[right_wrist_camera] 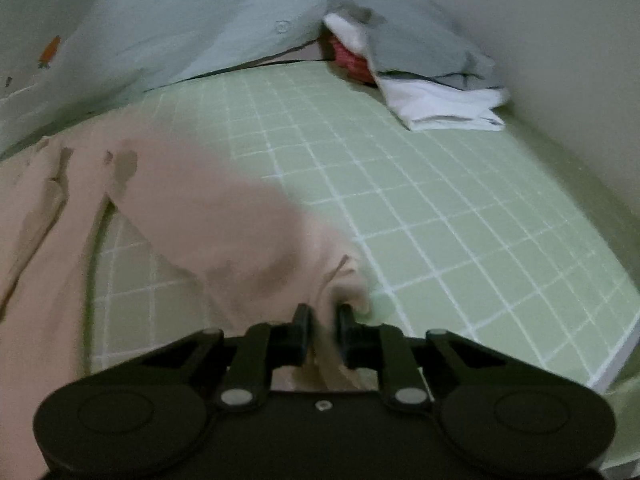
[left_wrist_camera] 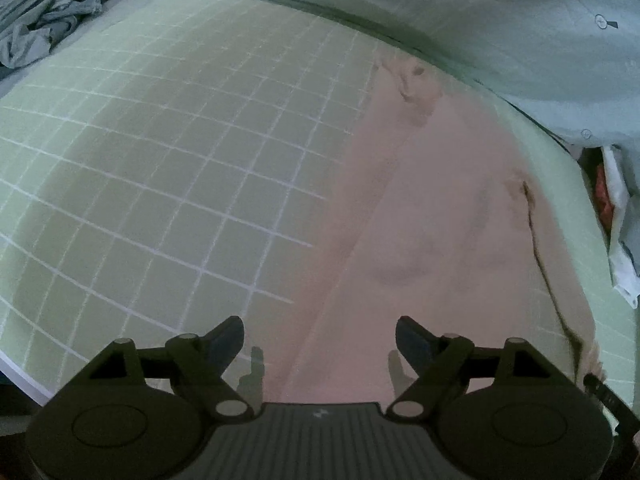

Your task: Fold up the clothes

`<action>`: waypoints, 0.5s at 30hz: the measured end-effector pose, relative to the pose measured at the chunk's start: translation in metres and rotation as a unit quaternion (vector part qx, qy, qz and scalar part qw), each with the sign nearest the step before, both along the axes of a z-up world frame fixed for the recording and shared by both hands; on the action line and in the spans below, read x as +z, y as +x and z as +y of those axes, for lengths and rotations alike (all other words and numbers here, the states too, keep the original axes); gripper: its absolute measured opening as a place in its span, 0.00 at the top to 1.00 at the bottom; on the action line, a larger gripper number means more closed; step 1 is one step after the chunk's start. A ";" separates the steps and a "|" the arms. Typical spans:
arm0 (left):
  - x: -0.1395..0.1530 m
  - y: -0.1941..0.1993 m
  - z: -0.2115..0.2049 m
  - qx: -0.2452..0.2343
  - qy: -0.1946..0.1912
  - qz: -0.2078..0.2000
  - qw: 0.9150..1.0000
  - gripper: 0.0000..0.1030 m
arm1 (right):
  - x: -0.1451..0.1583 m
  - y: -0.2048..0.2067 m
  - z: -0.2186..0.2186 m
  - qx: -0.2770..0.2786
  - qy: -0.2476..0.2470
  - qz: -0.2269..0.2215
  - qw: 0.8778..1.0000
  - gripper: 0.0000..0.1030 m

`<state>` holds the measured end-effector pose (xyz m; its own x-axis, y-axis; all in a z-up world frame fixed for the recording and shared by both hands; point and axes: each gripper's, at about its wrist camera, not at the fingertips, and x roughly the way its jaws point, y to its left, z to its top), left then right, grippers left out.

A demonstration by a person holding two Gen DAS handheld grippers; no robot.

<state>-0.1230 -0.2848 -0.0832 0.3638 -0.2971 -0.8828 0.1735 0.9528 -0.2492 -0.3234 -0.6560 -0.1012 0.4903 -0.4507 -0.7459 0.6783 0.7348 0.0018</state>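
Observation:
A pale pink garment (left_wrist_camera: 440, 216) lies spread on a green mat with a white grid (left_wrist_camera: 168, 160). My left gripper (left_wrist_camera: 320, 336) is open and empty, its jaws wide apart above the garment's near left edge. In the right wrist view the same pink garment (right_wrist_camera: 192, 208) lies on the mat (right_wrist_camera: 440, 220). My right gripper (right_wrist_camera: 324, 316) is shut on a bunched corner of it, and the cloth rises in folds to the fingers. The tip of the right gripper (left_wrist_camera: 600, 388) shows at the garment's near right corner in the left wrist view.
A crumpled grey garment (left_wrist_camera: 52, 12) lies at the mat's far left. A light green sheet with a carrot print (left_wrist_camera: 500, 20) lies along the far side. Folded white, grey and red clothes (right_wrist_camera: 432, 80) sit at the mat's far right by a wall.

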 end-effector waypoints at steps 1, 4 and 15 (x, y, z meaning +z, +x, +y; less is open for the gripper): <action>0.001 0.002 0.004 0.001 0.001 0.001 1.000 0.19 | 0.002 0.004 0.002 0.003 0.001 -0.003 1.000 0.85; -0.001 0.012 0.019 0.007 0.006 0.007 1.000 0.19 | 0.009 0.023 0.014 0.015 -0.008 -0.010 1.000 0.86; -0.005 0.077 0.076 0.013 0.043 0.013 0.999 0.19 | 0.047 0.122 0.094 0.083 -0.007 -0.066 0.994 0.86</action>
